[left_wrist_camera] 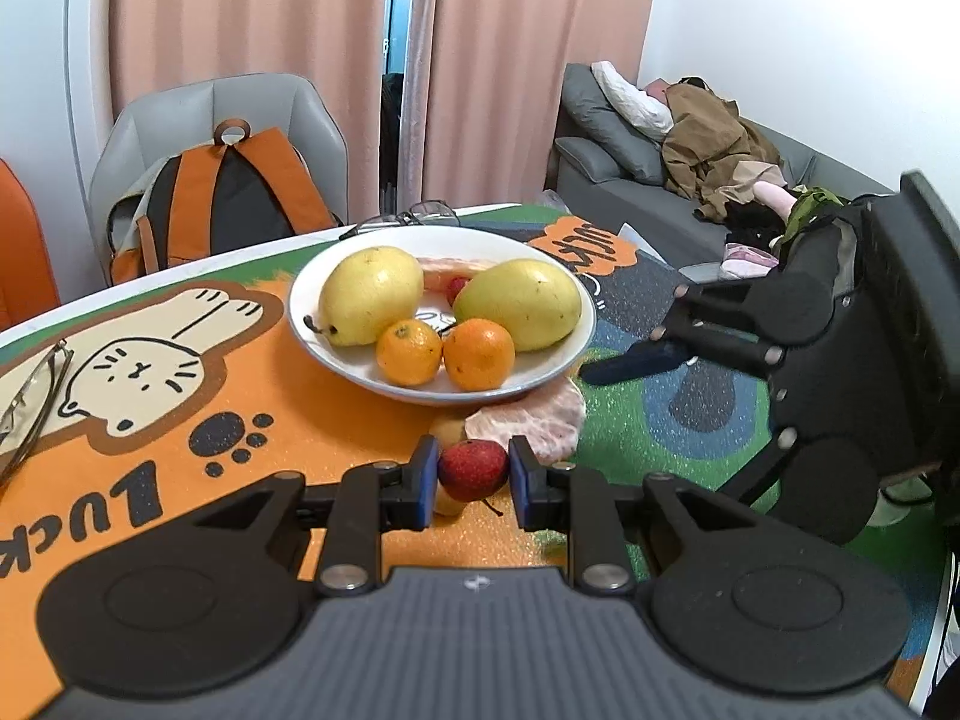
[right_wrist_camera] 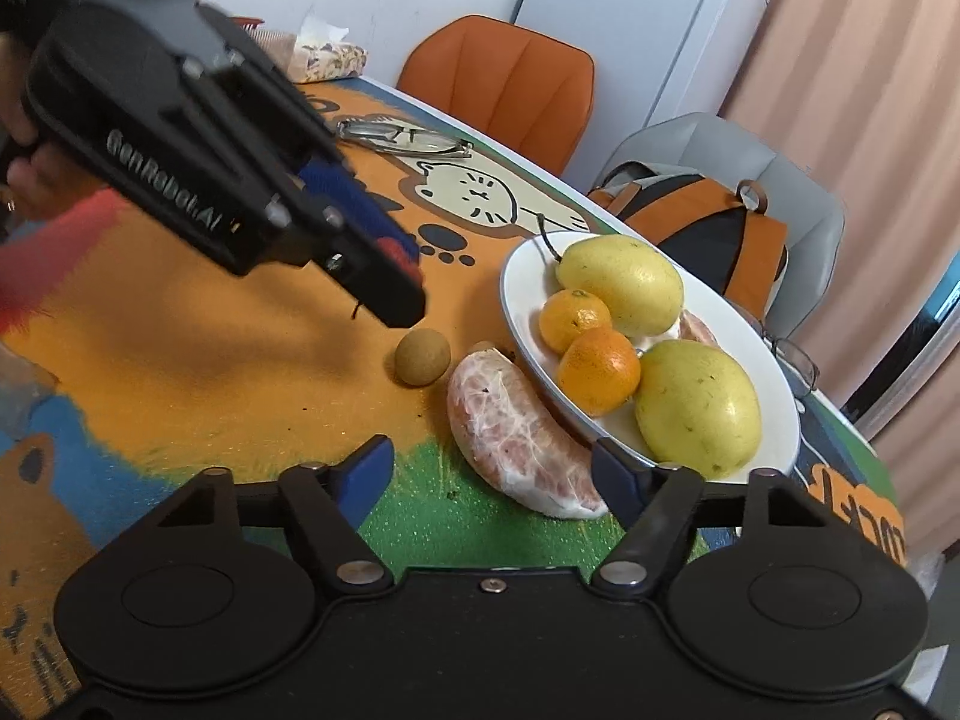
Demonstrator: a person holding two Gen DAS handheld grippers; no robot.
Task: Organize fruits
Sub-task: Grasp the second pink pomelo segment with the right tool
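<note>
My left gripper (left_wrist_camera: 474, 480) is shut on a small red fruit (left_wrist_camera: 471, 467), held just above the mat in front of the white plate (left_wrist_camera: 298, 324). The plate holds two yellow pears, two oranges (left_wrist_camera: 479, 354) and a pomelo piece. A peeled pomelo segment (right_wrist_camera: 516, 438) lies on the mat against the plate's rim (right_wrist_camera: 510, 288), with a brown longan (right_wrist_camera: 422, 357) beside it. My right gripper (right_wrist_camera: 492, 471) is open around the segment's near end; its left pad stands clear of it. In the right wrist view the left gripper (right_wrist_camera: 402, 270) hovers above the longan.
A colourful cat-print mat (left_wrist_camera: 198, 420) covers the round table. Glasses (left_wrist_camera: 414, 219) lie behind the plate, another pair (left_wrist_camera: 30, 396) at the left. An orange backpack (left_wrist_camera: 234, 192) sits on a grey chair; an orange chair (right_wrist_camera: 504, 84) and a sofa (left_wrist_camera: 648, 198) stand beyond.
</note>
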